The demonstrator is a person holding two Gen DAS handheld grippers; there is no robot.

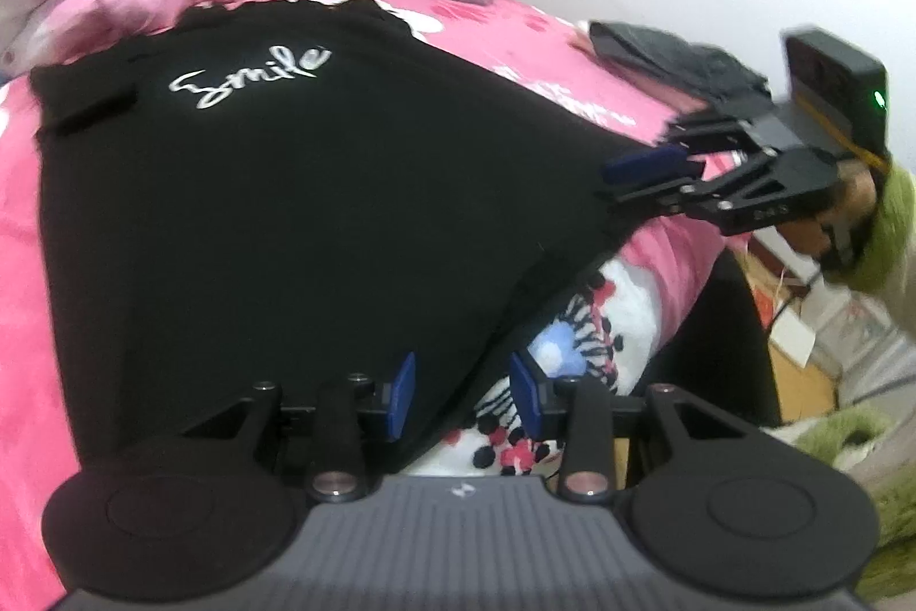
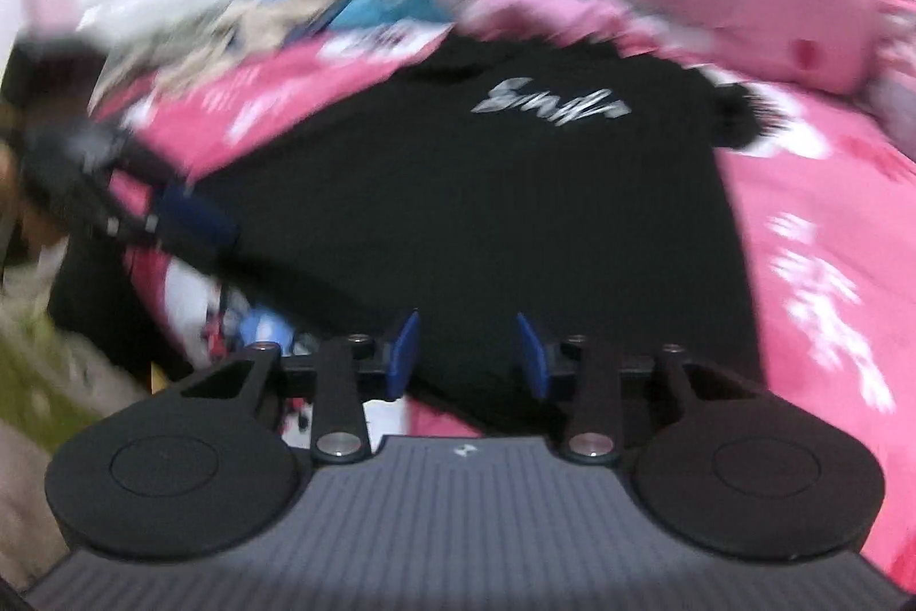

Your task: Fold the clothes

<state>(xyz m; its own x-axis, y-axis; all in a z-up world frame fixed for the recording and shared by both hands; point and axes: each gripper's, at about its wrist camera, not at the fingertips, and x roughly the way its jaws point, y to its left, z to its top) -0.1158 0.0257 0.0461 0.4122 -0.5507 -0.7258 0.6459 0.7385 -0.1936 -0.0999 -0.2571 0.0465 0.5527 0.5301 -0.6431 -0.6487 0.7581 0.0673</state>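
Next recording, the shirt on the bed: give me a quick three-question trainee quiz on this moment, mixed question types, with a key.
1. True or false: the black shirt lies spread on a pink bedspread.
2. Which word is printed in white on the shirt? A) Smile B) Love C) Happy
3. Fill in the blank: the left gripper and the right gripper each sit at an edge of the shirt with their jaws ____.

Key: 1 true; 2 A; 3 open.
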